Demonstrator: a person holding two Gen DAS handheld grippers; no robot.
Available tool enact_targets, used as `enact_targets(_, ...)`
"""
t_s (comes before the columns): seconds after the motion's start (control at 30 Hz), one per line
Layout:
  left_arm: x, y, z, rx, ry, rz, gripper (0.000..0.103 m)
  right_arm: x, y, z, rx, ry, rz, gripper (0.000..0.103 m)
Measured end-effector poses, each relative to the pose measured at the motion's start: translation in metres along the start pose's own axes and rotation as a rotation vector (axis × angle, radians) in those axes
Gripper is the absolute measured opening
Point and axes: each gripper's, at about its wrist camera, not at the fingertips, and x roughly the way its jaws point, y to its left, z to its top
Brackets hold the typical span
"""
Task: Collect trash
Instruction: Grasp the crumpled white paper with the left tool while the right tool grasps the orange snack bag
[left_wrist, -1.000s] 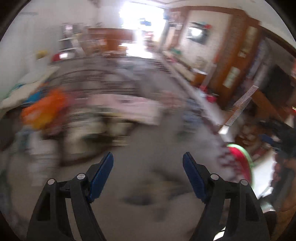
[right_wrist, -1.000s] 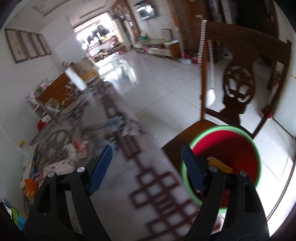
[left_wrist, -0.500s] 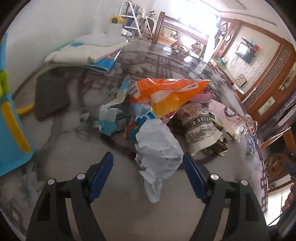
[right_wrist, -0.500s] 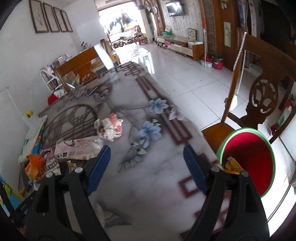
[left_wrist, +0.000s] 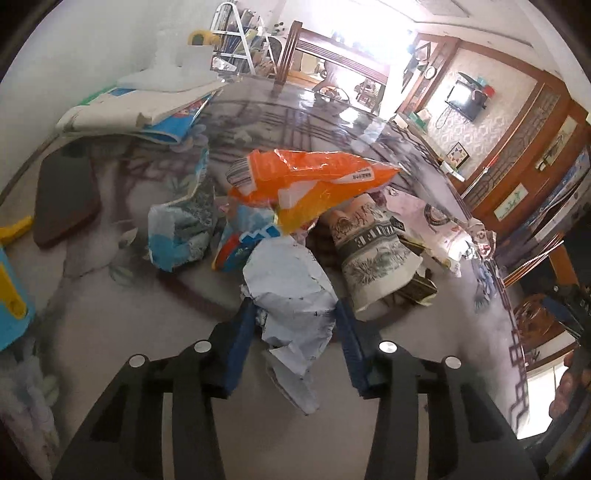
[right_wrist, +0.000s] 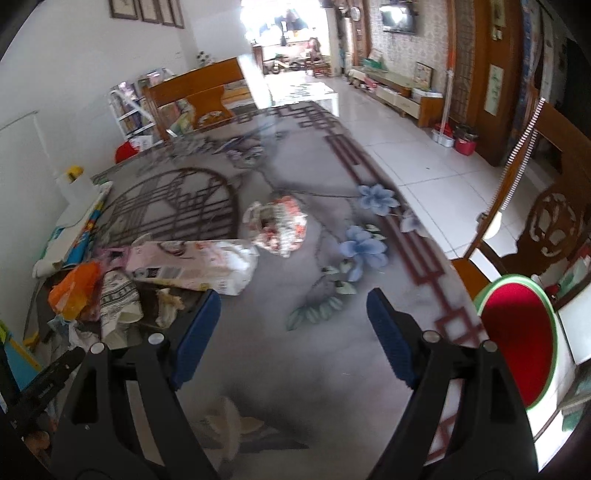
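A crumpled white paper (left_wrist: 291, 291) lies at the near edge of a trash pile on the patterned table (left_wrist: 110, 325). My left gripper (left_wrist: 294, 308) has its jaws closing on this paper, and both blue pads touch its sides. Behind it lie an orange bag (left_wrist: 314, 184), a printed paper cup (left_wrist: 373, 254), a pink wrapper (left_wrist: 436, 225) and a blue-white wrapper (left_wrist: 177, 232). My right gripper (right_wrist: 293, 295) hangs open over bare tabletop with nothing between its fingers. A crumpled floral wrapper (right_wrist: 280, 225) and a long pink-white bag (right_wrist: 195, 264) lie beyond it. The red bin (right_wrist: 517, 343) with a green rim stands at the right, beside the table.
A dark mat (left_wrist: 66, 195), a stack of papers (left_wrist: 147, 110) and a blue-yellow toy (left_wrist: 11, 288) sit along the wall side of the table. A carved wooden chair (right_wrist: 554, 206) stands behind the bin. The table's edge (right_wrist: 454, 295) runs near the bin.
The left view swung onto the trash pile and steadied, and its jaws have closed in onto the white paper. The right gripper swung left, away from the bin and over the table.
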Motion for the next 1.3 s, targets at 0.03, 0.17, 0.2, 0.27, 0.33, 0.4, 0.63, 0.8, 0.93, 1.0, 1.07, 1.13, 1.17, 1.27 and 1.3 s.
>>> enact_targets(0.03,-0.004,0.002,-0.004,-0.017,0.002,-0.011,0.041,0.000,0.002,0.000,-0.003,0.003,0.014,0.081)
enact_targets(0.17,-0.023,0.022,-0.028,-0.150,0.048,-0.101,0.040,0.008,0.012,-0.005,-0.006,0.042,0.077,0.081)
enact_targets(0.2,-0.025,0.026,-0.032,-0.173,0.050,-0.114,0.040,0.010,0.015,-0.007,0.012,0.062,0.107,0.081)
enact_targets(0.27,-0.026,0.031,-0.037,-0.211,0.055,-0.135,0.040,0.012,0.024,-0.012,0.084,0.115,0.214,0.081)
enact_targets(0.33,-0.025,0.029,-0.035,-0.200,0.055,-0.131,0.040,0.013,0.039,-0.017,0.140,0.161,0.322,0.082)
enact_targets(0.4,-0.024,0.025,-0.035,-0.187,0.052,-0.125,0.040,0.018,0.063,-0.023,0.208,0.224,0.435,0.084)
enact_targets(0.63,-0.024,0.038,-0.035,-0.258,0.062,-0.173,0.040,0.056,0.160,-0.036,0.247,0.449,0.598,0.085)
enact_targets(0.8,-0.023,0.041,-0.035,-0.286,0.066,-0.191,0.040,0.070,0.200,-0.042,0.260,0.510,0.593,0.086)
enact_targets(0.93,-0.021,0.043,-0.036,-0.297,0.063,-0.198,0.040,0.073,0.223,-0.040,0.240,0.487,0.583,0.086)
enact_targets(1.0,-0.021,0.045,-0.036,-0.312,0.063,-0.203,0.040,0.074,0.231,-0.037,0.211,0.482,0.575,0.086)
enact_targets(1.07,-0.019,0.051,-0.036,-0.347,0.066,-0.220,0.040,0.074,0.238,-0.032,0.164,0.477,0.571,0.085)
enact_targets(1.13,-0.019,0.049,-0.036,-0.341,0.065,-0.217,0.040,0.073,0.246,-0.027,0.095,0.461,0.560,0.071)
enact_targets(1.17,-0.019,0.047,-0.035,-0.329,0.064,-0.212,0.040,0.073,0.247,-0.025,0.072,0.457,0.558,0.058)
enact_targets(1.27,-0.020,0.043,-0.036,-0.300,0.059,-0.196,0.040,0.077,0.253,-0.024,0.034,0.480,0.584,0.032)
enact_targets(1.3,-0.020,0.043,-0.036,-0.298,0.057,-0.195,0.040,0.078,0.252,-0.025,0.037,0.484,0.595,0.031)
